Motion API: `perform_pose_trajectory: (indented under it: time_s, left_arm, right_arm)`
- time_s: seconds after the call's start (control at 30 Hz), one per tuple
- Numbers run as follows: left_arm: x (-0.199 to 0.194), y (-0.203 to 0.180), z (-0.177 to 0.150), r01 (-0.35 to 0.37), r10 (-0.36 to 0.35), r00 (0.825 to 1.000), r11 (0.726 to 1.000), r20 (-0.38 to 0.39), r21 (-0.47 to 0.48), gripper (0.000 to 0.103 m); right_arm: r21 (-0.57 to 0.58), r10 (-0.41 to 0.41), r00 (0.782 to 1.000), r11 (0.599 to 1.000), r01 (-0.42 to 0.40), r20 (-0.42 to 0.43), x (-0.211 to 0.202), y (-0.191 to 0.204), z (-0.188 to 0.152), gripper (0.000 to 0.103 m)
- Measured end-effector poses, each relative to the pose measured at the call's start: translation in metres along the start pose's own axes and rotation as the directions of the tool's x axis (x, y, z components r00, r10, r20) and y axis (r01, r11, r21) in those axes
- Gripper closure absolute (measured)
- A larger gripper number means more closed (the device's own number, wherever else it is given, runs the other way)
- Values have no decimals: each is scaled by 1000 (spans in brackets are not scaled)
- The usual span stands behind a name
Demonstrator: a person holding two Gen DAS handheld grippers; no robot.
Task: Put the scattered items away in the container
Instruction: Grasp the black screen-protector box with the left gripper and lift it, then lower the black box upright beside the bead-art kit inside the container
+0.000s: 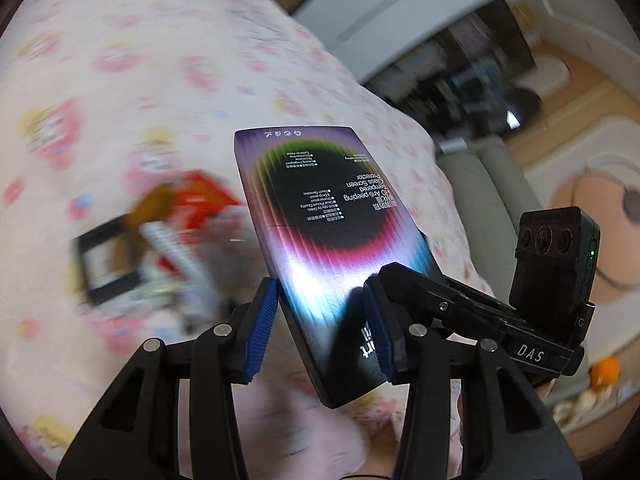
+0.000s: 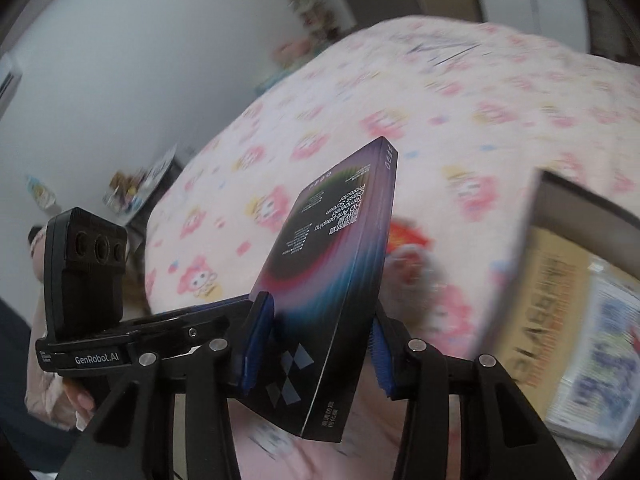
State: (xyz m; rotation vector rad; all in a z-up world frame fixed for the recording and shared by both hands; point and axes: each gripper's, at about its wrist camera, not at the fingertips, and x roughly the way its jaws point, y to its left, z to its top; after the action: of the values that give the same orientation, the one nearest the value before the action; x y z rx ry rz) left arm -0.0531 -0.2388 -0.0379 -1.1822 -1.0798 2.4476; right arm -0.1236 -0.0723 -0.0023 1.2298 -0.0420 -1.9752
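A flat dark screen-protector box [image 1: 328, 240] with a rainbow ring and white print is clamped between both grippers above a pink patterned bedspread [image 1: 140, 80]. My left gripper [image 1: 320, 328] is shut on its near end, blue pads on both edges. My right gripper [image 2: 316, 344] is shut on the same box [image 2: 340, 264], held on edge. The right gripper's body [image 1: 556, 264] shows in the left wrist view, the left gripper's body [image 2: 88, 272] in the right wrist view. A dark-rimmed container [image 2: 568, 280] with printed packets lies at right.
Blurred scattered items, a red packet [image 1: 200, 196] and a black-framed object [image 1: 108, 260], lie on the bed at left. A red item [image 2: 408, 236] lies behind the box. Beyond the bed's edge are a grey bench [image 1: 480, 184], patterned floor and a shelf.
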Motion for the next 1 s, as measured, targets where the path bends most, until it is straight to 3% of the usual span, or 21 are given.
perform_pose_trajectory:
  time_s: [0.13,0.2,0.27,0.33,0.53,0.73,0.83,0.93,1.0]
  left_arm:
    - [48,-51,4,47,-42,995,997,-90,55,59]
    - [72,-78,-1,34,-21,992,994,-126,104,59]
    - [96,-98,-4,29,-6,987,989,-159,144,71]
    - [119,-112,-9,-10,43,983,984,-181,179,72]
    - [185,-117,-16,-64,113,956,981,-271,181,72]
    - [205,-107,-30,-109,169,935,973,-310,202,71]
    - [208,-102,-34,-134,192,931,971,-311,197,70]
    - [220,-101,-33,-152,202,927,973,-317,176,64]
    - [232,-99,-30,-181,223,921,971,-321,155,44]
  right_arm:
    - [56,-104,993,993,101,53,-57,-41,-11,62]
    - [57,-157,986,987,153,63,-75,-55,-18,62]
    - [54,-178,982,983,174,70,-87,-72,-24,64]
    - [86,-187,980,980,181,66,-90,-96,-29,65]
    - [160,-148,987,978,138,56,-79,-159,-38,72]
    - [230,-107,993,969,93,49,-73,-197,-53,72]
    - [264,-137,988,958,115,70,-82,-212,-57,72]
    - [316,-232,972,925,210,35,-80,-230,-63,72]
    - [367,-209,978,909,199,-13,-73,-243,-70,71]
